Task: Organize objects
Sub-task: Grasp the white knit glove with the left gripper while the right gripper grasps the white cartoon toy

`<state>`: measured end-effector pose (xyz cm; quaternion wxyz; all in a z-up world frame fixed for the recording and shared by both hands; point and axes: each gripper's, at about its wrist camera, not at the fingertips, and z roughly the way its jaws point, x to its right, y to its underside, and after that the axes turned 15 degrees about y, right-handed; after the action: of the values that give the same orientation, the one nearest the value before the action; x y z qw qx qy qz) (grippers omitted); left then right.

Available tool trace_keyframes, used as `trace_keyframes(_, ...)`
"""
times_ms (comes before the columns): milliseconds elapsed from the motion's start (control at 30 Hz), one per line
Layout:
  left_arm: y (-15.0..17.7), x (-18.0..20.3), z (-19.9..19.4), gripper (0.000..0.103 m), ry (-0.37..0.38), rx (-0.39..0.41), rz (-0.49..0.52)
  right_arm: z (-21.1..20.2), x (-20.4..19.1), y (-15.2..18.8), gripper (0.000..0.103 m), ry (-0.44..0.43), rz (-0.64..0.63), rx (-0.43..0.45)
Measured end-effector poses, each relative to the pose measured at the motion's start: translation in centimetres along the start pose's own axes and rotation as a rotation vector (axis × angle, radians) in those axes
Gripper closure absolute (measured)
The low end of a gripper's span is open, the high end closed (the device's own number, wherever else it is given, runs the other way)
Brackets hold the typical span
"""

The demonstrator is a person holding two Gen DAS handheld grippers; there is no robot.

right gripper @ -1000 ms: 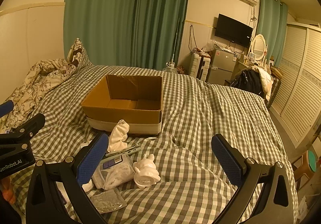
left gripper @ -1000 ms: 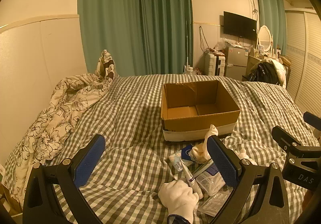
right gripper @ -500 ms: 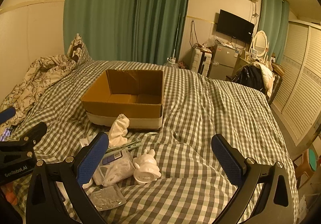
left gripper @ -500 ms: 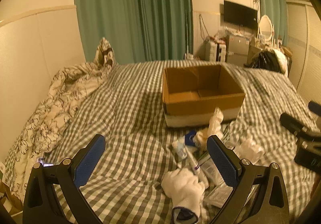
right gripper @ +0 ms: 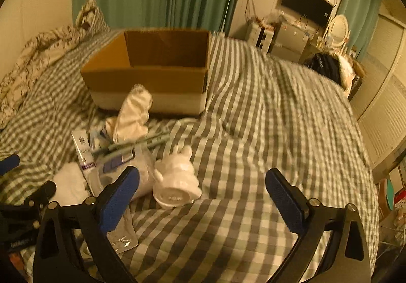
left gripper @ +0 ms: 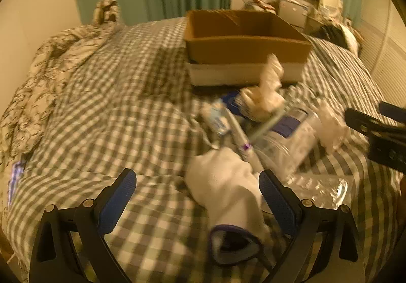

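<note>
An open cardboard box (left gripper: 243,47) stands on the checked bed, also in the right wrist view (right gripper: 152,72). In front of it lies a pile: a white glove (left gripper: 228,189), a white tube (right gripper: 85,156), a crumpled cream cloth (right gripper: 134,115), a clear plastic bag (left gripper: 294,141) and a white figurine (right gripper: 177,176). My left gripper (left gripper: 198,199) is open, its jaws on either side of the white glove. My right gripper (right gripper: 203,194) is open and empty, just right of the figurine.
A floral duvet (left gripper: 38,75) is heaped at the bed's left. A flat clear packet (left gripper: 319,189) lies near the pile. A TV (right gripper: 307,6), mirror and cabinets stand beyond the bed's far right; green curtains hang behind.
Both grippers have moved forward and down toward the pile. The white glove now lies between my left gripper's jaws. The objects have not moved.
</note>
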<state>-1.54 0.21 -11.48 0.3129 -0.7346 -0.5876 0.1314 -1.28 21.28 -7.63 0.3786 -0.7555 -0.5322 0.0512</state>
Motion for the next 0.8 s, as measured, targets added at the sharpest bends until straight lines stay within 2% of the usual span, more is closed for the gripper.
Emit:
trace_keyframes(67, 0.3, 0.6, 0.8, 0.006, 0.019, -0.027, 0.021, 0.8, -0.1, 0.0, 0.011, -0.017, 0.003, -0.031)
trace_keyframes(167, 0.8, 1.1, 2.2, 0.023, 0.049, -0.085, 0.036, 2.0, -0.5, -0.1, 0.017, -0.055, 0.000, -0.076)
trace_keyframes(233, 1.3, 1.2, 3.1, 0.037, 0.072, -0.122, 0.033, 2.6, -0.9, -0.2, 0.021, -0.066, -0.011, -0.097)
trace_keyframes(267, 1.4, 1.1, 3.3, 0.040, 0.084, -0.128, 0.028, 3.1, -1.2, -0.3, 0.025, -0.074, -0.020, -0.113)
trace_keyframes(333, 1.5, 1.1, 3.3, 0.052, 0.100, -0.127, 0.027, 3.9, -1.5, -0.3, 0.031, -0.089, -0.029, -0.143)
trace_keyframes(400, 1.4, 1.3, 3.0, 0.058, 0.098, -0.122, 0.046, 4.4, -1.5, -0.3, 0.038, -0.111, -0.024, -0.161)
trace_keyframes(467, 1.2, 1.3, 2.6, 0.060, 0.090, -0.117, 0.049, 4.3, -1.3, -0.2, 0.053, -0.120, -0.016, -0.160)
trace_keyframes(500, 1.1, 1.3, 2.4, 0.060, 0.086, -0.113, 0.050, 4.2, -1.1, -0.1, 0.057, -0.121, -0.015, -0.155)
trace_keyframes(800, -0.6, 0.5, -1.6, 0.062, 0.060, -0.020, 0.045, 0.3, 0.4, -0.3, 0.064, -0.098, 0.020, -0.047)
